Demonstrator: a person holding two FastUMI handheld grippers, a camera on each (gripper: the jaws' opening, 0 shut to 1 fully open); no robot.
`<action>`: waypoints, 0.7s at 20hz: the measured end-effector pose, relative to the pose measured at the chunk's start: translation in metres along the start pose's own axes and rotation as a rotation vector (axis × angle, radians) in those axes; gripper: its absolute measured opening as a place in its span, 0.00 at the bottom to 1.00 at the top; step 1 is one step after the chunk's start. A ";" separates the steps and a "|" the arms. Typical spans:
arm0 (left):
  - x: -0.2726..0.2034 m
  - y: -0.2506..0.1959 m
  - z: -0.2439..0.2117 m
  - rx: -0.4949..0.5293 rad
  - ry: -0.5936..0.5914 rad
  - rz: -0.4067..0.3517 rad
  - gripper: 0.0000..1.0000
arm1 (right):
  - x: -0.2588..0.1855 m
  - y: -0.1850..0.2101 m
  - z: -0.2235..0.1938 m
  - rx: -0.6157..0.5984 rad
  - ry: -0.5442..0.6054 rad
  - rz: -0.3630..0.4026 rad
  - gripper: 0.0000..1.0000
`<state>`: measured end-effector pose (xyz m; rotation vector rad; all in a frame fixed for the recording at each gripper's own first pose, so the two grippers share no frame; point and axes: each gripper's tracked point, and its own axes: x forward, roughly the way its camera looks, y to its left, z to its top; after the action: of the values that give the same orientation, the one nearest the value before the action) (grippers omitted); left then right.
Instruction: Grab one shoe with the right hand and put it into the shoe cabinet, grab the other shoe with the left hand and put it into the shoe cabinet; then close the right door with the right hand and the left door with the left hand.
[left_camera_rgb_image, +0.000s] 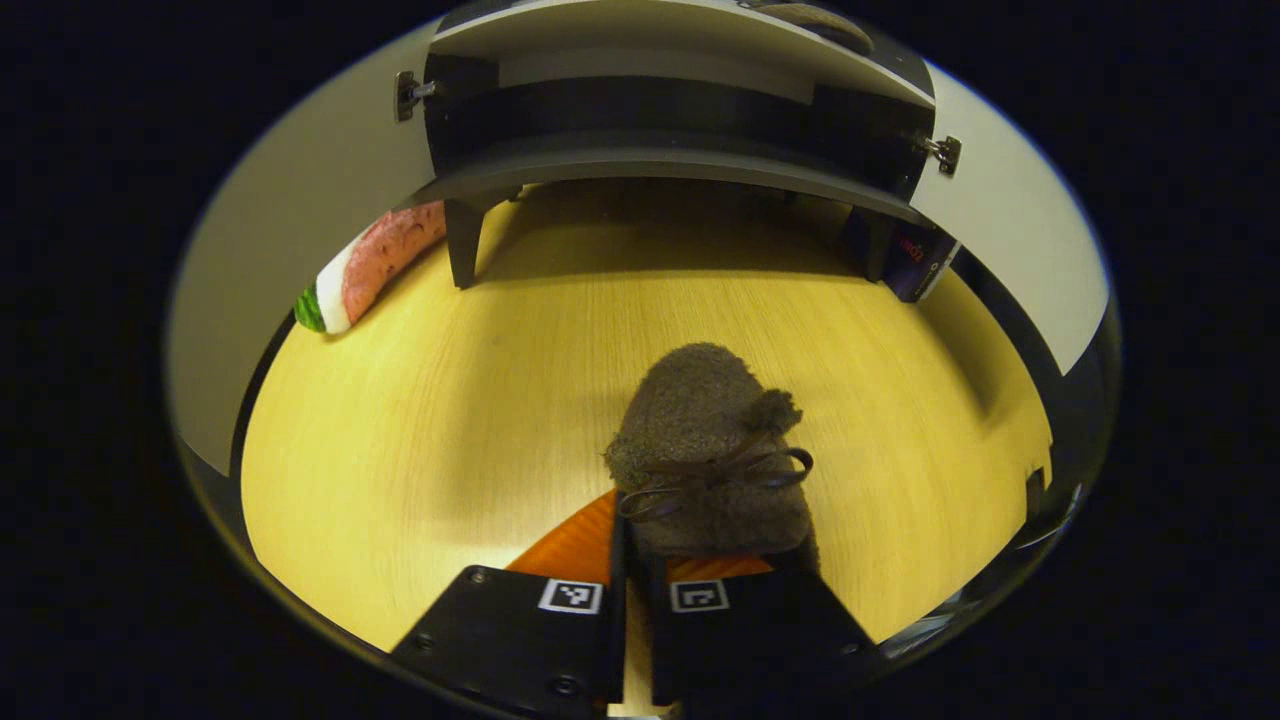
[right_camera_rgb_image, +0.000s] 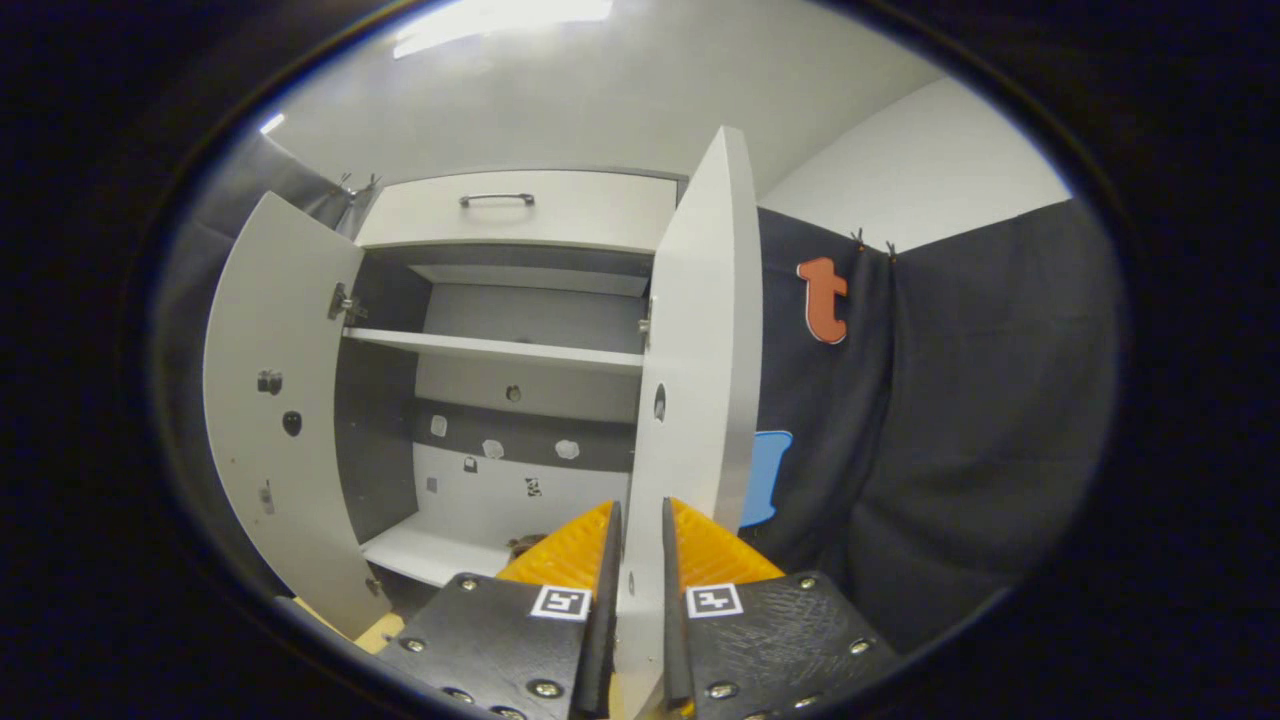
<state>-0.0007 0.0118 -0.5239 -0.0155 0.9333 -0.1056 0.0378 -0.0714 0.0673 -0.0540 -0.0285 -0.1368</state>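
— Fuzzy brown shoe (left_camera_rgb_image: 712, 450), bow on top: location?
— Clamped at its heel in the left tongs (left_camera_rgb_image: 634, 545), above the wooden desk (left_camera_rgb_image: 420, 420); shoe cabinet (left_camera_rgb_image: 660, 120) beyond at 12 o'clock.
— Right tongs (right_camera_rgb_image: 640, 555)?
— Nearly together, straddling the right door (right_camera_rgb_image: 695, 340) edge. Left door (right_camera_rgb_image: 280, 400) open at 9 o'clock, shelves (right_camera_rgb_image: 490, 348) behind.
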 end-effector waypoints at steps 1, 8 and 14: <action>-0.002 -0.001 0.003 0.002 -0.004 -0.004 0.06 | 0.000 0.001 -0.001 0.007 0.001 0.003 0.20; -0.049 -0.001 0.105 0.042 -0.185 0.000 0.04 | -0.004 0.010 0.006 0.060 -0.013 0.056 0.20; -0.113 -0.002 0.254 0.113 -0.456 -0.003 0.04 | -0.004 0.019 0.008 0.086 -0.030 0.099 0.20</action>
<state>0.1361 0.0124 -0.2821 0.0611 0.4709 -0.1502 0.0366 -0.0517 0.0738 0.0279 -0.0616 -0.0354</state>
